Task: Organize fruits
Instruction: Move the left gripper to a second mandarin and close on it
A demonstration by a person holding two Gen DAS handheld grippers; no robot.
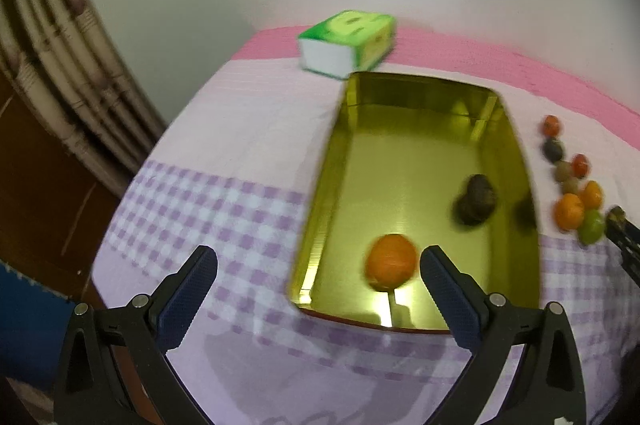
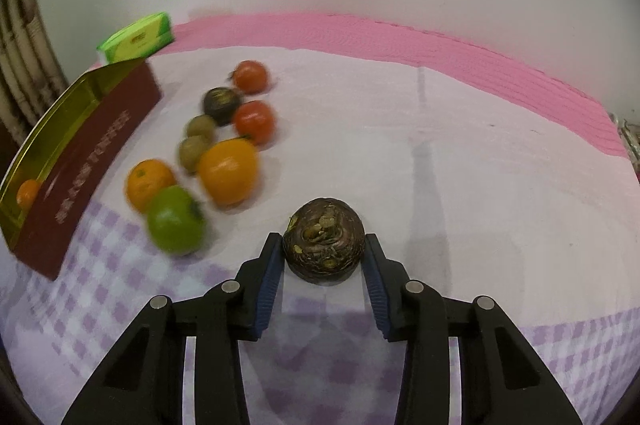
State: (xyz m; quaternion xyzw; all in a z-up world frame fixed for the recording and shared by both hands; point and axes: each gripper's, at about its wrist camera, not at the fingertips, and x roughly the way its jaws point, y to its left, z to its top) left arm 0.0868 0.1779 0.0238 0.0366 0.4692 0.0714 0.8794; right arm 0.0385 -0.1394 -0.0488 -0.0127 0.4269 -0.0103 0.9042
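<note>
Hovering released, the left gripper [image 1: 318, 267] overlooks a gold tray [image 1: 320, 209] holding one orange [image 1: 390, 259] and one dark fruit [image 1: 476, 199]. Right view: the right gripper [image 2: 324, 255] clasps a brown fruit [image 2: 324, 245] on the surface [image 2: 480, 165]; eight fruits sit left, open cloth right.

The left wrist camera sits just behind its tongs [image 1: 318, 265] and looks forward and steeply down over the near edge of the worktop [image 1: 248, 129], close above the gold tin [image 1: 352, 177] at 12 o'clock, the wall beyond. The right wrist camera rides behind its own tongs [image 2: 323, 253], tilted down likewise, low and close to the cloth, facing the far wall. Both views share the tin, at 9 o'clock in the right view, the green box [image 1: 348, 43], and the cluster of loose fruit [image 2: 224, 145], which lies at 3 o'clock in the left view.
</note>
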